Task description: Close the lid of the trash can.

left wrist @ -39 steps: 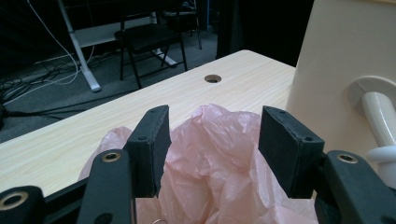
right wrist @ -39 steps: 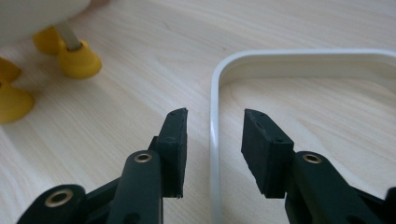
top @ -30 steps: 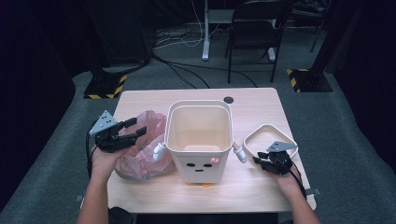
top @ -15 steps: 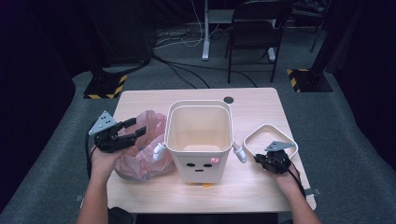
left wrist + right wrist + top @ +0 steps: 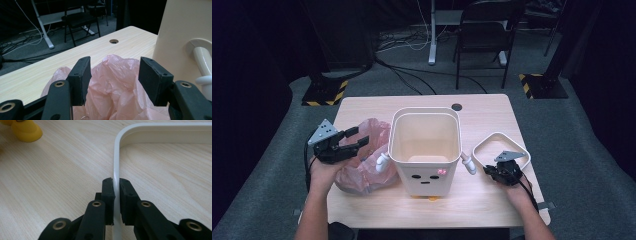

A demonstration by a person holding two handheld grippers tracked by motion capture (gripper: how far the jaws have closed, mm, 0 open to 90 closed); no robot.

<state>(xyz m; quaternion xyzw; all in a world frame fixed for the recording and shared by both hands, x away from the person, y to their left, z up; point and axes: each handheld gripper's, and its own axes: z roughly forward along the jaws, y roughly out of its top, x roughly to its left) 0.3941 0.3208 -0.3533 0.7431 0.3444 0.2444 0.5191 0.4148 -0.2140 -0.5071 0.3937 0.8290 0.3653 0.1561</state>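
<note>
One table (image 5: 362,105) carried one cream bin (image 5: 426,150) at centre, one pink bag (image 5: 362,160) at its 9 o'clock and one white ring (image 5: 492,142) at its 3 o'clock. The right gripper (image 5: 116,195), whose jaws had just been closing, pinched the ring's rim. The left gripper (image 5: 113,80) hung spread above the bag, holding nothing.

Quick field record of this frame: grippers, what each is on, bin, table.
left gripper: open, jaws either side of the pink bag, not pressing it
right gripper: jaws have just been closing, now shut on the side of the white frame
bin: upright at table centre, face on front, no bag in it
bag position: on the table, left of bin
frame position: flat on the table, right of bin
</note>
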